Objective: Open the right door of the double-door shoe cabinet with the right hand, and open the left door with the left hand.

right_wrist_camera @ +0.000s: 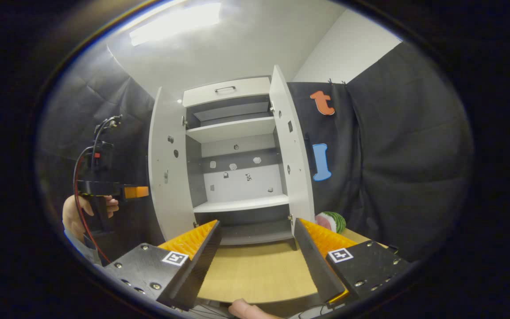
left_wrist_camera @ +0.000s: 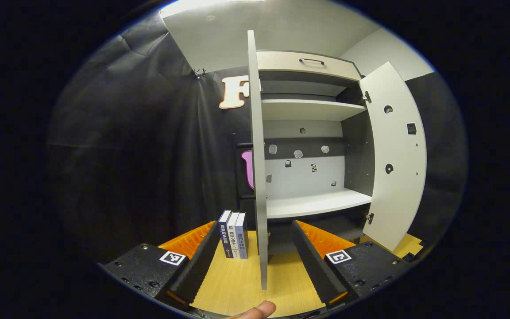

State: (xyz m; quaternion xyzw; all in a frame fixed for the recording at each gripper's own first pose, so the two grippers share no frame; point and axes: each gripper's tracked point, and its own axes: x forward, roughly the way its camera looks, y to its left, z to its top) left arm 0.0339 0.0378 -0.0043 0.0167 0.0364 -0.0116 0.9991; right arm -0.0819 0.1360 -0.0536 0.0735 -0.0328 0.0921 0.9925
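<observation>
Doors both stand open: right door (right_wrist_camera: 292, 150) right of centre, left door (right_wrist_camera: 164, 168) left of centre, cabinet (right_wrist_camera: 237, 204) shelves bare. My right tongs (right_wrist_camera: 257, 248) and left tongs (left_wrist_camera: 255, 252) gape wide, holding nothing. I judge nothing remains.

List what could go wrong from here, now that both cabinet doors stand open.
1. The left door stands edge-on between the open fingers of the left tool; a sideways move could knock it.
2. The books stand upright just beside that door; a bump might topple them.
3. The right door could catch the right tool if it drifts shut.
</observation>
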